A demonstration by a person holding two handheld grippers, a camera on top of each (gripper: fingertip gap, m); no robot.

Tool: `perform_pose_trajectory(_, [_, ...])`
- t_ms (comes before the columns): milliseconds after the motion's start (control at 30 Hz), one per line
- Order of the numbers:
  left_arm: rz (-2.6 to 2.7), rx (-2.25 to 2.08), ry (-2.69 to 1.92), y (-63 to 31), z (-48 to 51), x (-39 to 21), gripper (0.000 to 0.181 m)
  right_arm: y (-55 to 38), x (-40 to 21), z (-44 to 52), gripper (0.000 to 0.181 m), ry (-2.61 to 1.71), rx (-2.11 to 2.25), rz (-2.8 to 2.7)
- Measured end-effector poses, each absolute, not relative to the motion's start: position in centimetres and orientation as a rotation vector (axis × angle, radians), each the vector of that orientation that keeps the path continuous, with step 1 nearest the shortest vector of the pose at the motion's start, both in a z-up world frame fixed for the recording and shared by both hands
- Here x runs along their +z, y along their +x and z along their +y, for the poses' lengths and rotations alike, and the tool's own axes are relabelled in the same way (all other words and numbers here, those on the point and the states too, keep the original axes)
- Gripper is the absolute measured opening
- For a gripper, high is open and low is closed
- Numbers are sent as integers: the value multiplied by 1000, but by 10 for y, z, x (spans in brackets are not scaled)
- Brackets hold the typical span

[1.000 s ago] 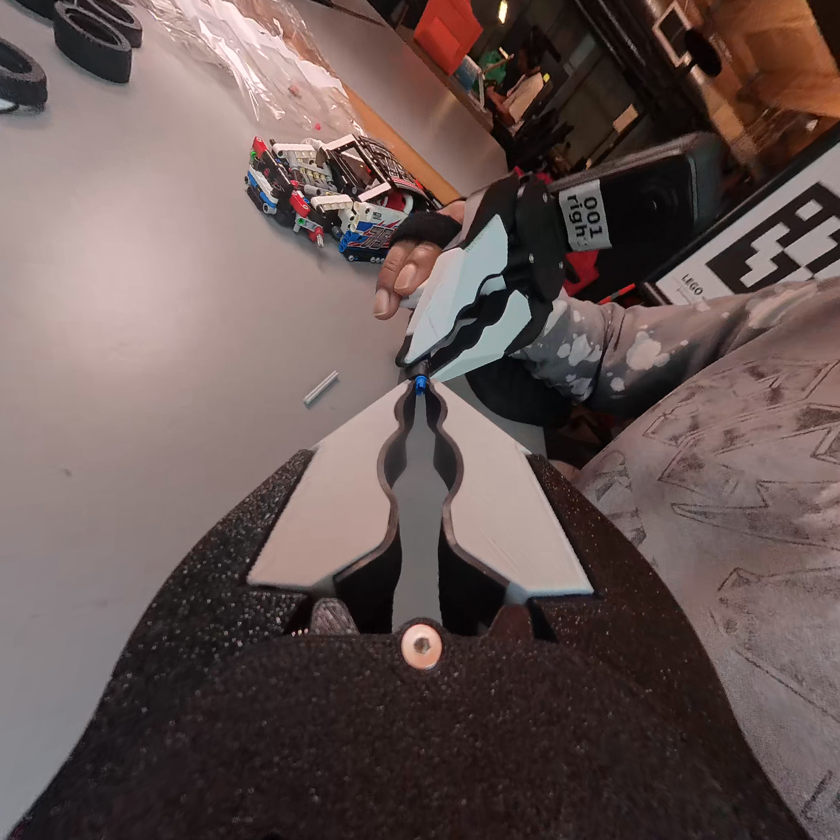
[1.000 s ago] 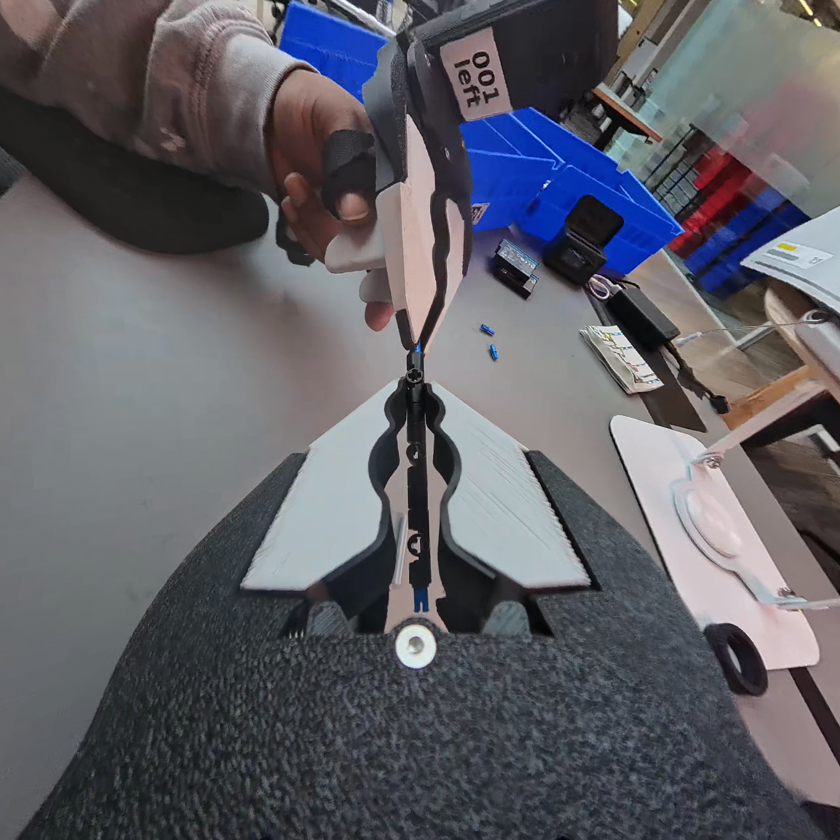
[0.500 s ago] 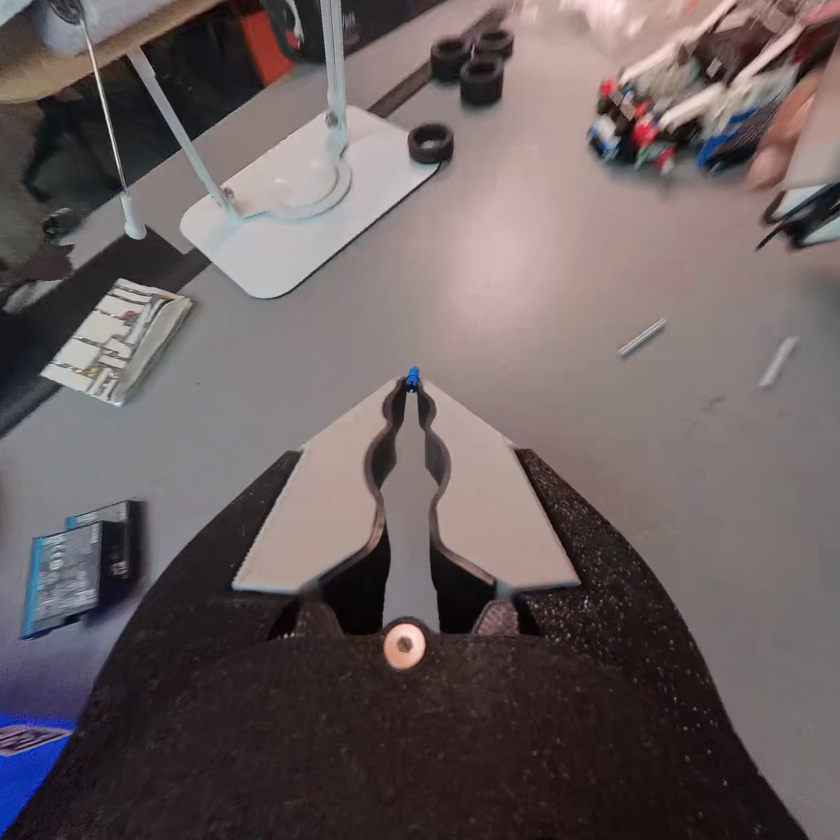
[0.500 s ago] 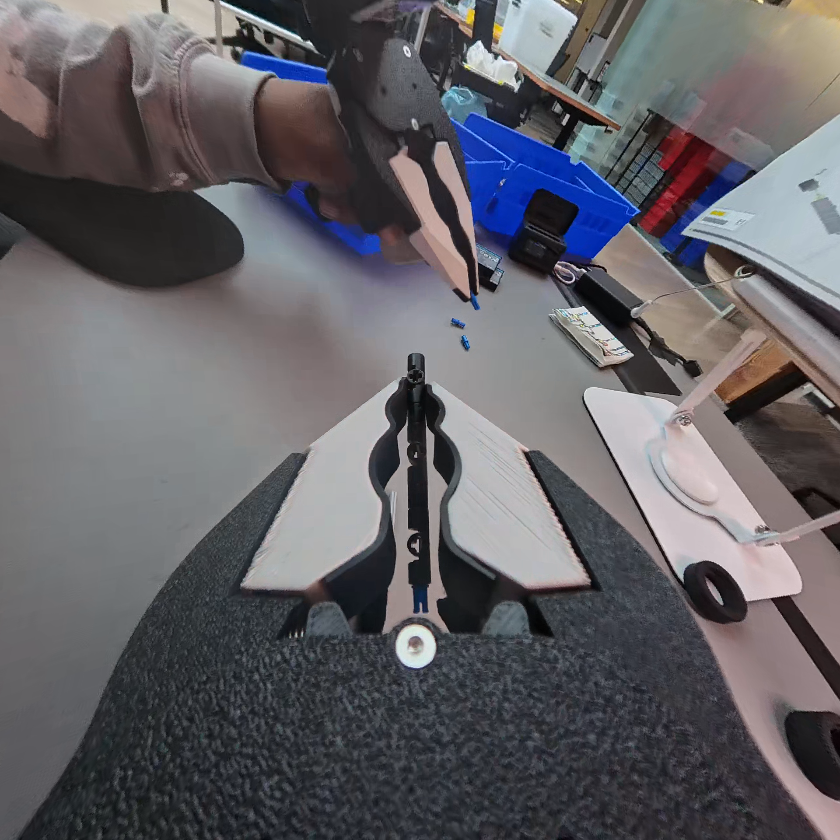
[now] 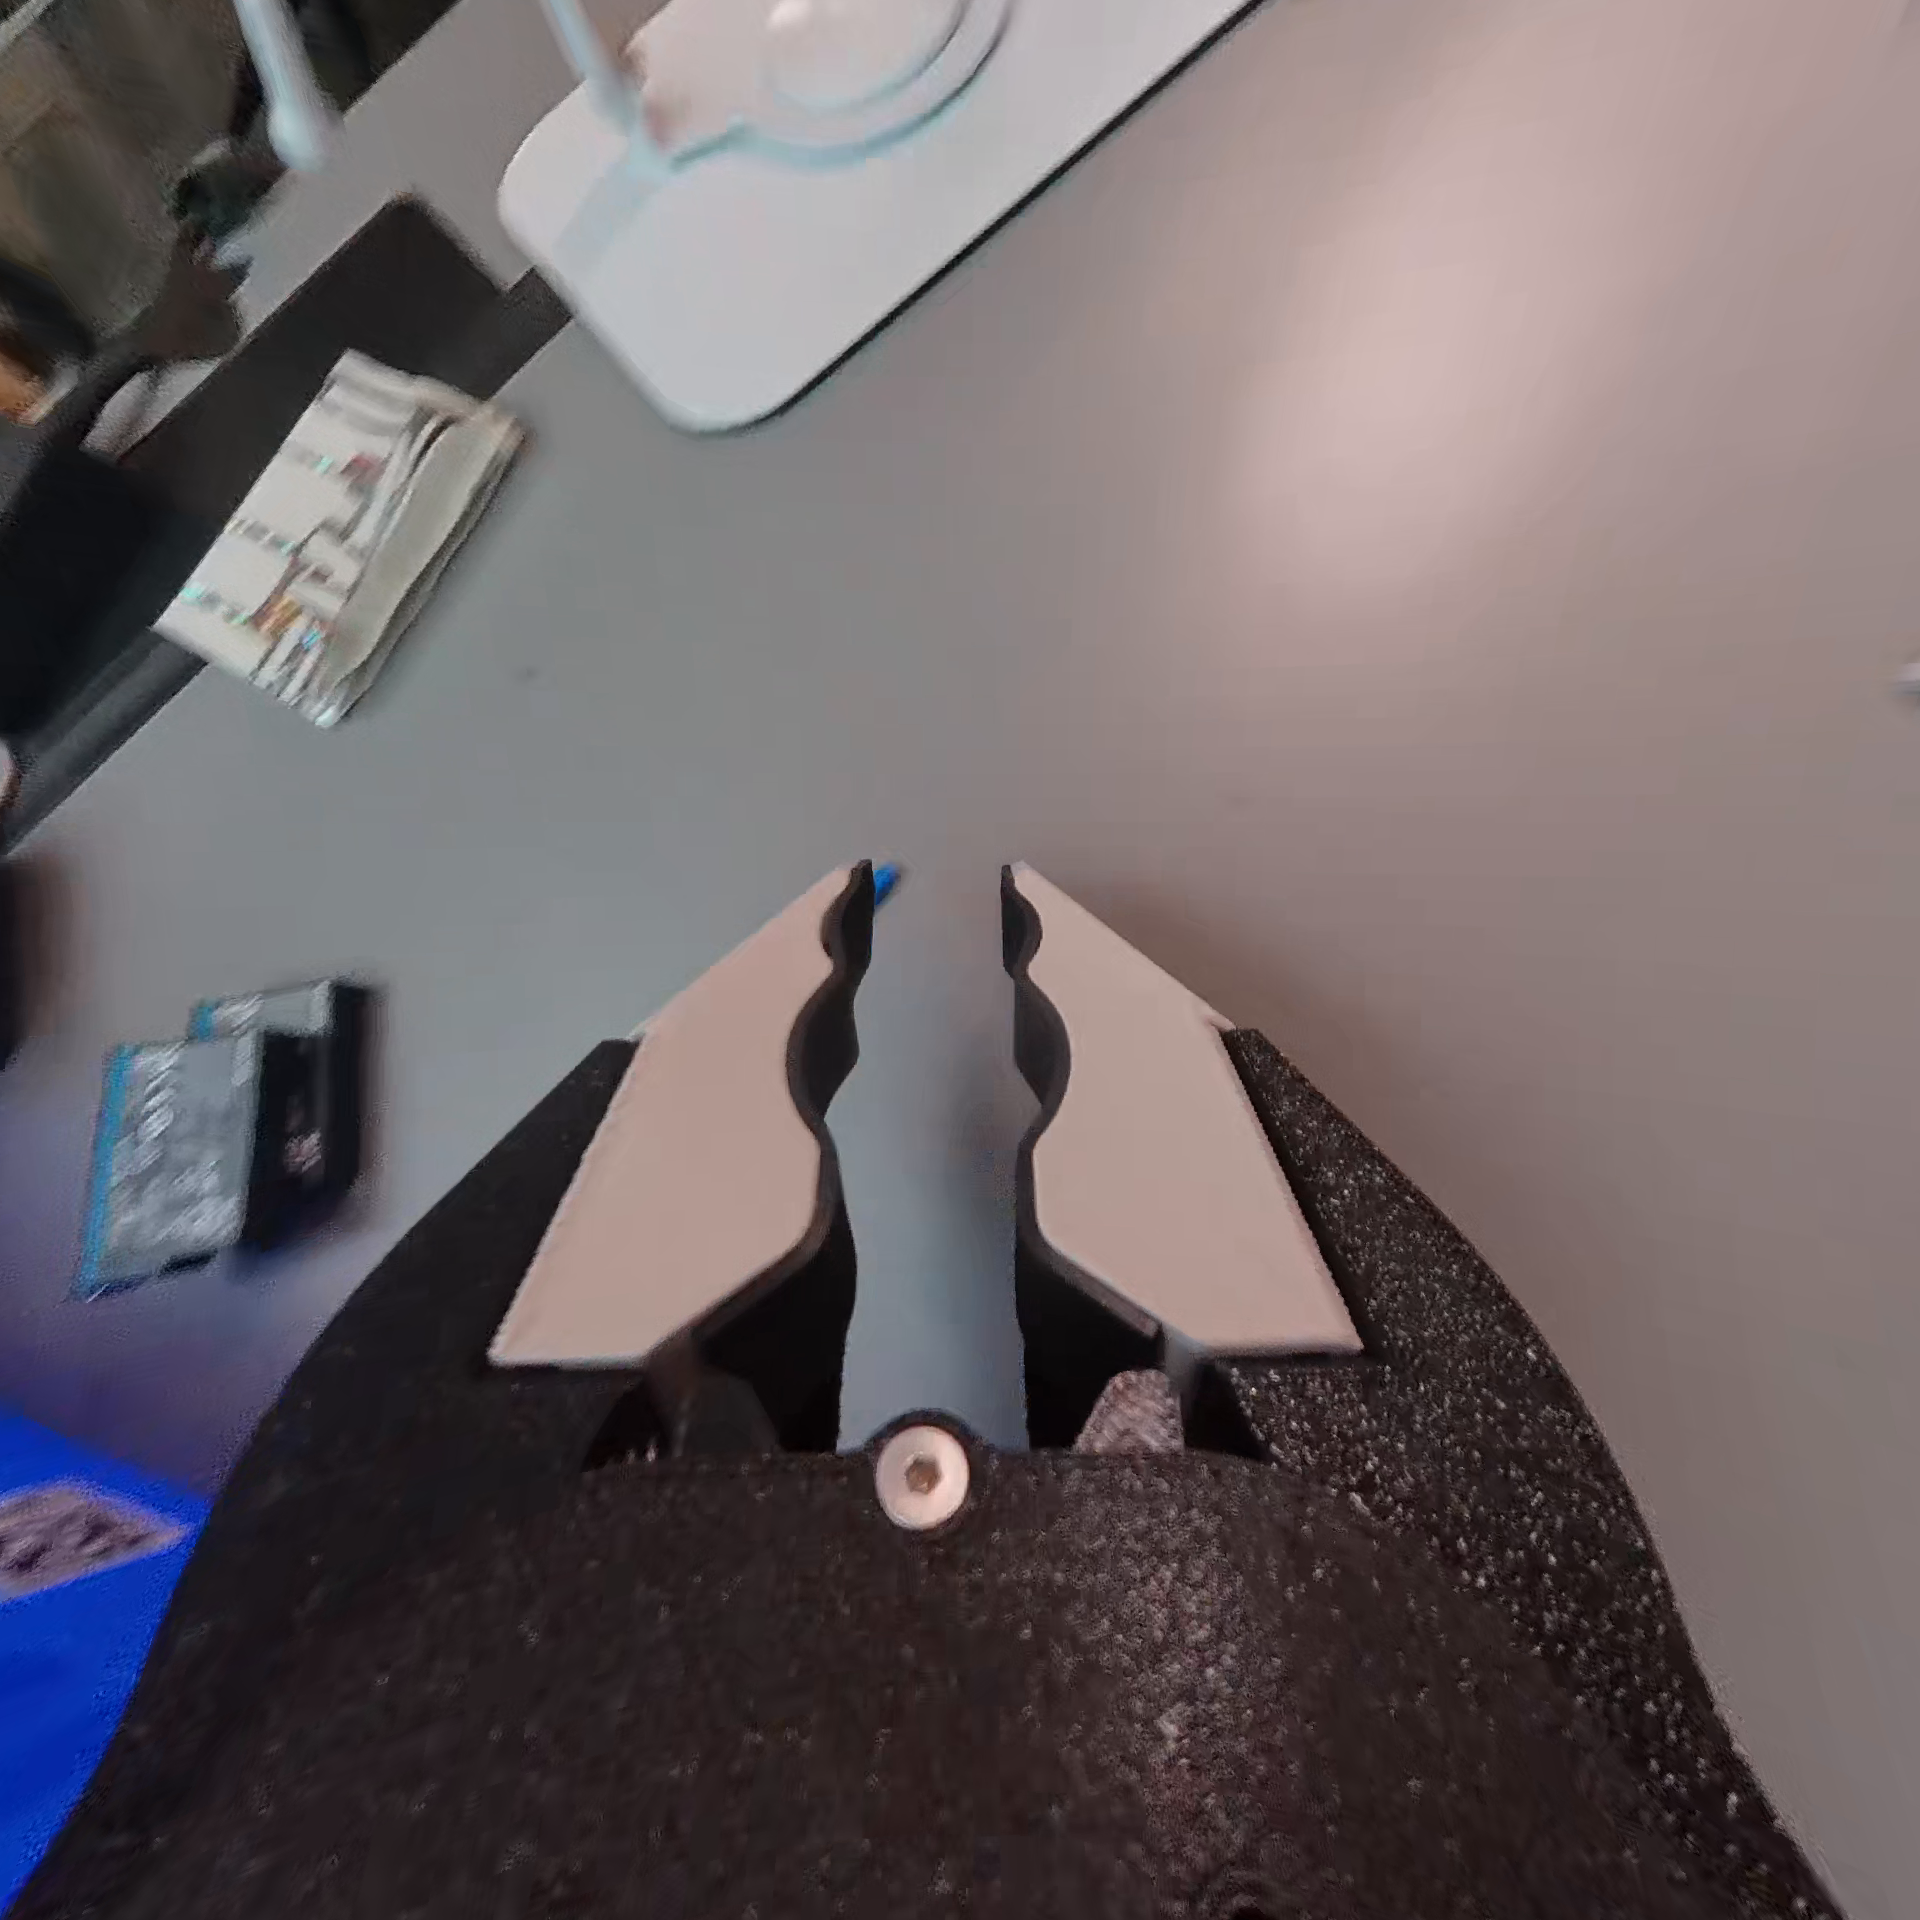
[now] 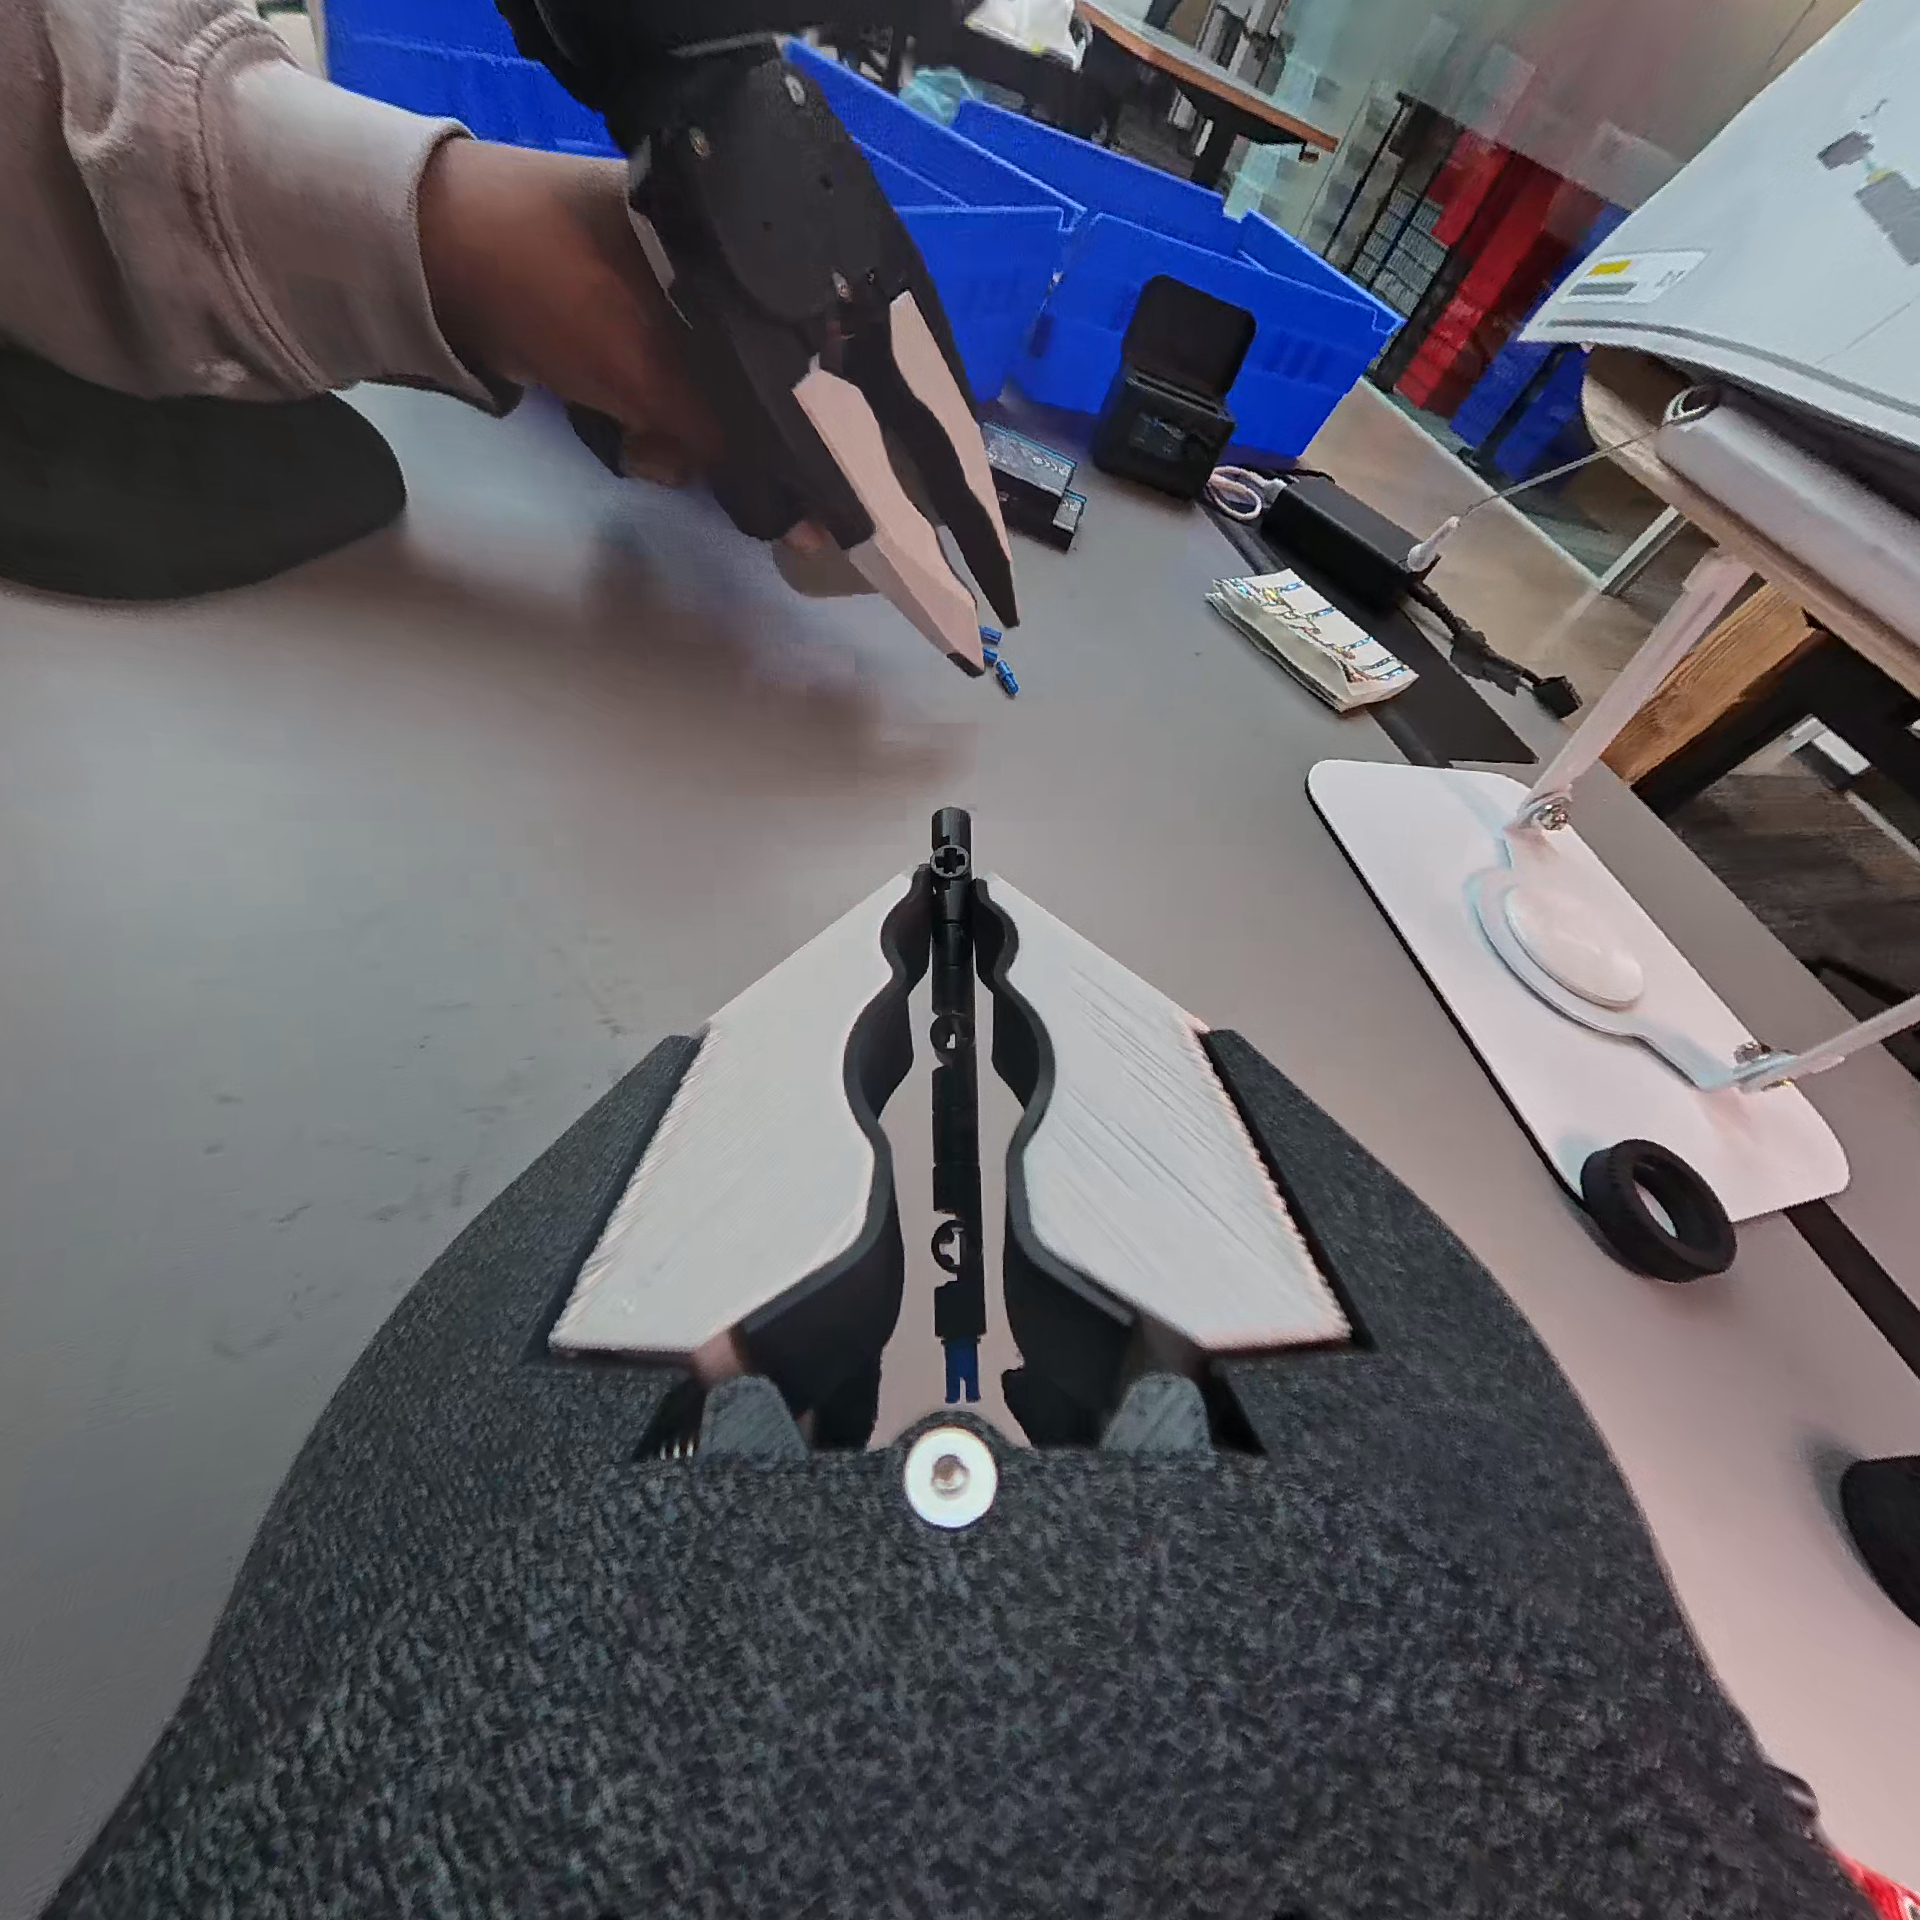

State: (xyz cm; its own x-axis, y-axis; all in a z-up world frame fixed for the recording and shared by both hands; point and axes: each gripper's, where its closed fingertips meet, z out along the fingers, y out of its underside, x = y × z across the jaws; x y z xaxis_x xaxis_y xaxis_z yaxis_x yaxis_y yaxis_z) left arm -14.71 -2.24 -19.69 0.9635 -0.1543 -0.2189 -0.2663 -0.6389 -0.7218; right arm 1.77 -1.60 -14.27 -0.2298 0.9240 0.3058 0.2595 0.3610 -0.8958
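Blue bins (image 6: pixel 1174 270) are standing along the upper middle of the right wrist view at the far edge of the grey bench (image 6: pixel 312 831); their insides are facing away, so what they are holding cannot be told. A corner of blue (image 5: pixel 62 1538) is also showing at the lower left of the left wrist view, cut off by the frame. The right gripper (image 6: pixel 953 883) is pinching a black pin-jointed beam (image 6: pixel 954 1039), its fingers pressed against it; the beam's long axis is running straight along the fingers, its cross-holed end poking past the tips toward the top of the frame and a small blue peg (image 6: pixel 961 1369) sitting at its near end. The left gripper (image 5: pixel 932 883) is hovering spread over the bench, with a tiny blue pin (image 5: pixel 884 879) lying just beside its left fingertip, mostly hidden behind it. In the right wrist view that same gripper is pointing down toward several blue pins (image 6: pixel 1000 665) on the bench, near the centre. A folded leaflet (image 5: pixel 343 540) is lying at the left, a white stand base (image 5: pixel 790 260) at the upper middle is blurring and running off the frame, and dark packets (image 5: pixel 229 1132) at the left edge are too smeared to make out. A black tyre (image 6: pixel 1659 1210) is resting against the stand base at the right of the right wrist view.
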Motion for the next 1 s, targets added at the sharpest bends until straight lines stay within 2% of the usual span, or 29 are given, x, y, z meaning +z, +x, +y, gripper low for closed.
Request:
perform_pose_trajectory(33, [354,6,-2205,-118,-23,-187,24,17,-141,-17,7,-1043,907,-1706])
perform_pose_trajectory(167, [365,-733,-1990,-23,-42,-150,29,13,-139,-25,7,-906,763,-1729])
perform_pose_trajectory(300, [295,-1046,-1947,6,-48,-143,32,7,-143,-42,7,-794,669,-1780])
perform_pose_trajectory(467, [397,-1017,-1929,12,-54,-140,10,6,-145,-56,7,-783,725,-1815])
perform_pose_trajectory(800, [572,-1061,-1864,26,-78,-130,9,20,-132,-82,8,-1058,1352,-1822])
perform_pose_trajectory(933, [602,-997,-1837,25,-79,-122,6,21,-126,-82,8,-1103,1449,-1798])
perform_pose_trajectory(1000, [583,-1016,-1813,22,-80,-117,6,22,-126,-77,16,-1100,1424,-1795])
